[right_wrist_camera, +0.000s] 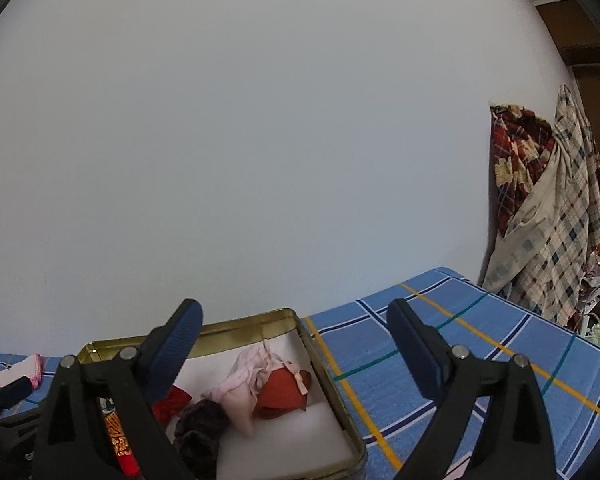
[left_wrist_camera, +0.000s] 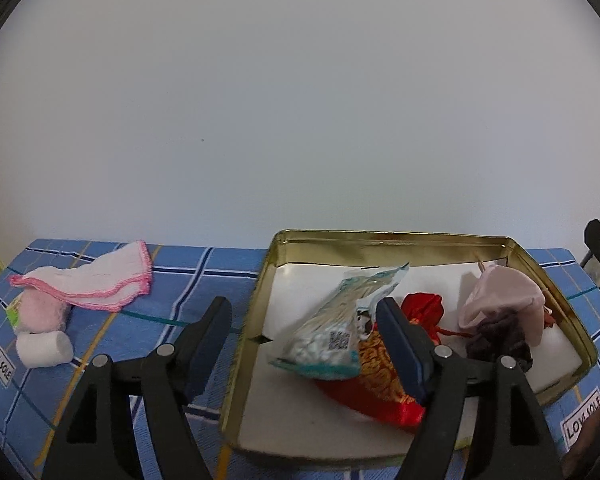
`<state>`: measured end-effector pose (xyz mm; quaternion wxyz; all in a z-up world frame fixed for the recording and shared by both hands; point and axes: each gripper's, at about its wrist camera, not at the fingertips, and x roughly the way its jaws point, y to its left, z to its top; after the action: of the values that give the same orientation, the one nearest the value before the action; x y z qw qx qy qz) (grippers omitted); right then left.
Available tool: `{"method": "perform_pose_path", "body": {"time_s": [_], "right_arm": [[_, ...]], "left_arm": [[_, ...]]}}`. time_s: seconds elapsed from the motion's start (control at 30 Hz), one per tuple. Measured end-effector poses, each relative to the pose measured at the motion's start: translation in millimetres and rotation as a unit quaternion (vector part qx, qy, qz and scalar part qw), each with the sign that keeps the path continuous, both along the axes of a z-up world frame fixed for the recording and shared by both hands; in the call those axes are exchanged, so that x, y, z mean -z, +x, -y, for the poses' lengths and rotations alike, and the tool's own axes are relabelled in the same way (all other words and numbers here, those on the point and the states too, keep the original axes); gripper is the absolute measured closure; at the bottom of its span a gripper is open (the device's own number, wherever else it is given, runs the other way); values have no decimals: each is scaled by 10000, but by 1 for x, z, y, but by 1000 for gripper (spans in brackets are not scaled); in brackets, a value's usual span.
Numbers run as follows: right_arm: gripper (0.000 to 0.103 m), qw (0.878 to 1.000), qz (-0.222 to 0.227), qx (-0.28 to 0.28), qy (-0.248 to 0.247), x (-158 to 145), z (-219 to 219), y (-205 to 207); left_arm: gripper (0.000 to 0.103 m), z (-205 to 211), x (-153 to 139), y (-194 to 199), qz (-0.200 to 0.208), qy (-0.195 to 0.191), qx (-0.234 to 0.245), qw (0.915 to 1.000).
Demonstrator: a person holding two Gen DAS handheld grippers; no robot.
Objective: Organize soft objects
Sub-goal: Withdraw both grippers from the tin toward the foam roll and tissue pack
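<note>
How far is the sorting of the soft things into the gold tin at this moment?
Done: the red pouch, clear packet and pink fabric bundle lie in the gold tin. In hand: nothing; left gripper and right gripper are open. Left: pink-edged cloth and white roll on the tablecloth.

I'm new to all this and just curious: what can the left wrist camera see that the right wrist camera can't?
Only the left wrist view shows the white roll, a clear packet in the tin, and the whole pink-edged cloth. Only the right wrist view shows plaid fabrics hanging at the side. Both show the gold tin on the blue checked tablecloth, holding a red pouch and a pale pink item.
</note>
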<state>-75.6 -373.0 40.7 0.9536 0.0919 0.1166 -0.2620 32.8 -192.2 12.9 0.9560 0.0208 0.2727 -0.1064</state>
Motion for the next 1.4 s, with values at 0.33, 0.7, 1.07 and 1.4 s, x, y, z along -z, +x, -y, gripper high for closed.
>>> {"method": "perform_pose_path", "body": {"time_s": [0.33, 0.7, 1.07, 1.4], "right_arm": [[8, 9973, 326, 192, -630, -7, -30, -14], [8, 9963, 455, 427, -596, -9, -47, -30], [8, 9957, 492, 516, -588, -13, -62, -49], [8, 9968, 276, 295, -684, -11, -88, -47]], "left_arm": [[27, -37, -7, -25, 542, -72, -294, 9981], [27, -47, -3, -36, 648, 14, -217, 9977], [27, -70, -3, -52, 595, 1, -102, 9982], [27, -99, -1, -58, 577, 132, -74, 9982]]}}
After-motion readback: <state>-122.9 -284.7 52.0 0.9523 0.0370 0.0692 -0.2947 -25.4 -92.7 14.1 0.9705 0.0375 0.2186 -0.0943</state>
